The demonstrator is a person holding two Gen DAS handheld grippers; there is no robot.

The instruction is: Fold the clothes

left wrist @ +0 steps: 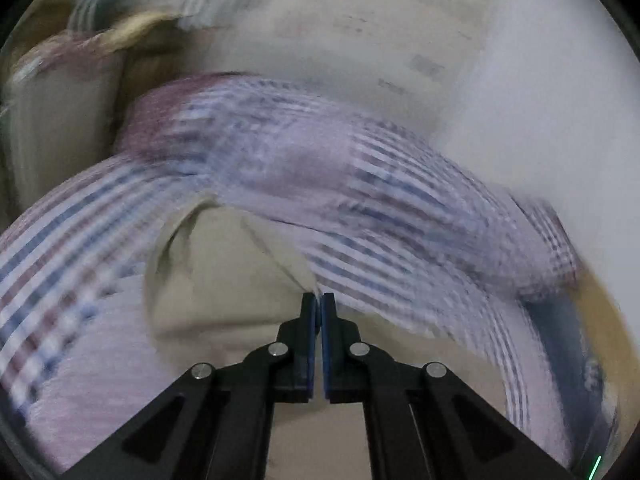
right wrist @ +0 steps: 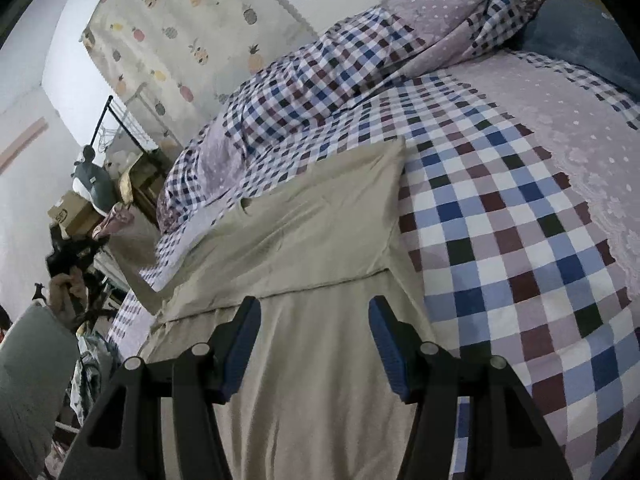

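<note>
A beige garment [right wrist: 312, 240] lies partly folded on a checked bedsheet [right wrist: 500, 208]. In the right wrist view my right gripper [right wrist: 314, 312] is open above the garment's lower part, its blue pads [right wrist: 386, 344] apart with nothing between them. The left wrist view is blurred by motion. There my left gripper [left wrist: 319, 300] is shut, pinching an edge of the beige garment [left wrist: 224, 272], which hangs in a fold in front of the fingers.
A bunched checked duvet [right wrist: 320, 92] lies along the far side of the bed, with a blue pillow [right wrist: 580, 36] at the top right. A pineapple-print curtain [right wrist: 180, 32] and cluttered shelves [right wrist: 92, 200] stand to the left.
</note>
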